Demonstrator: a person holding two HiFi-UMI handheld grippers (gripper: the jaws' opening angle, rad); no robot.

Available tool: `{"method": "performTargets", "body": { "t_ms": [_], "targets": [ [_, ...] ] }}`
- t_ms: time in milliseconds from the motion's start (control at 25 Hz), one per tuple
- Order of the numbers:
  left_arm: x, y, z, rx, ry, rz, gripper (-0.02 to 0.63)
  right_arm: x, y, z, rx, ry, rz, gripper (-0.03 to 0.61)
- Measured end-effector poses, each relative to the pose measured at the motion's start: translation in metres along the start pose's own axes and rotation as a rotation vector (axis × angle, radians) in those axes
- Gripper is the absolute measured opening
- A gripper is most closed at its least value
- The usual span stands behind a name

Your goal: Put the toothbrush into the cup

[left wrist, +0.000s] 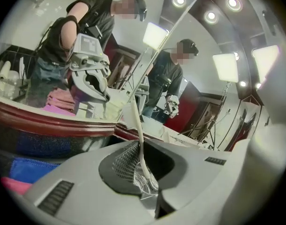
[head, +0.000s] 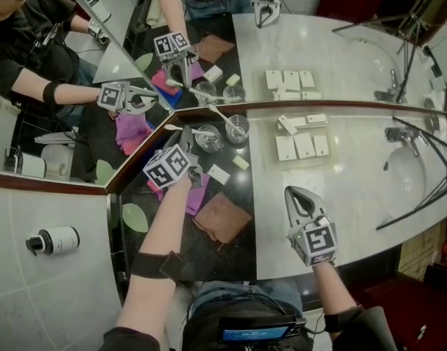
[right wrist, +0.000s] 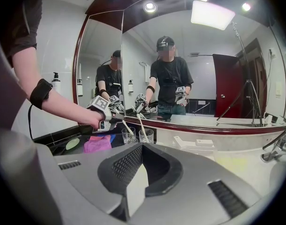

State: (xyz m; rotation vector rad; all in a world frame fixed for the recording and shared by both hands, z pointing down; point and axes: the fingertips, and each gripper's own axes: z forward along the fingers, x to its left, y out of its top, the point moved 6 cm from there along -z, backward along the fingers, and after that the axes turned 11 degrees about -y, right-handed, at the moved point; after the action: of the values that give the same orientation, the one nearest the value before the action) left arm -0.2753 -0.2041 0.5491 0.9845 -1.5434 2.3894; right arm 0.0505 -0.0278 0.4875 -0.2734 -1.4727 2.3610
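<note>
My left gripper [head: 186, 140] is shut on a white toothbrush [head: 203, 131] in a clear wrapper, over the dark counter by the mirror corner. In the left gripper view the handle [left wrist: 138, 125] rises out of the shut jaws of the left gripper [left wrist: 145, 177]. The toothbrush's free end reaches over the left of two glass cups [head: 208, 139]. The right cup [head: 237, 129] holds another toothbrush [head: 223, 115]. The right gripper view shows both cups [right wrist: 128, 135] and the left gripper [right wrist: 107, 114] beside them. My right gripper [head: 300, 196] hangs shut and empty over the marble counter, well apart from the cups.
A purple cloth [head: 199, 196] and a brown cloth [head: 223, 218] lie under my left arm. Small white soap bars [head: 218, 174] sit nearby. White packets [head: 303, 146] lie mid-counter. The sink [head: 413, 185] and faucet [head: 402, 136] are at right, and mirrors stand close behind the cups.
</note>
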Motion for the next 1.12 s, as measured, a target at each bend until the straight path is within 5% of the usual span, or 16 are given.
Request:
{"method": "performTargets", "body": {
  "t_ms": [320,600,1120],
  "targets": [
    [-0.039,0.02,-0.034,-0.081,-0.019,-0.049,0.02,-0.007,0.011,-0.003,-0.029,0.002,0.004,0.02],
    [-0.101,-0.003,-0.057,-0.12,-0.097,-0.147,0.02,-0.026,0.02,-0.009,-0.059,-0.022,0.024,0.02],
    [-0.176,-0.136,-0.039,-0.015,-0.172,-0.352,0.021,-0.085,-0.001,-0.048,-0.049,-0.126,0.048,0.02]
  ]
}}
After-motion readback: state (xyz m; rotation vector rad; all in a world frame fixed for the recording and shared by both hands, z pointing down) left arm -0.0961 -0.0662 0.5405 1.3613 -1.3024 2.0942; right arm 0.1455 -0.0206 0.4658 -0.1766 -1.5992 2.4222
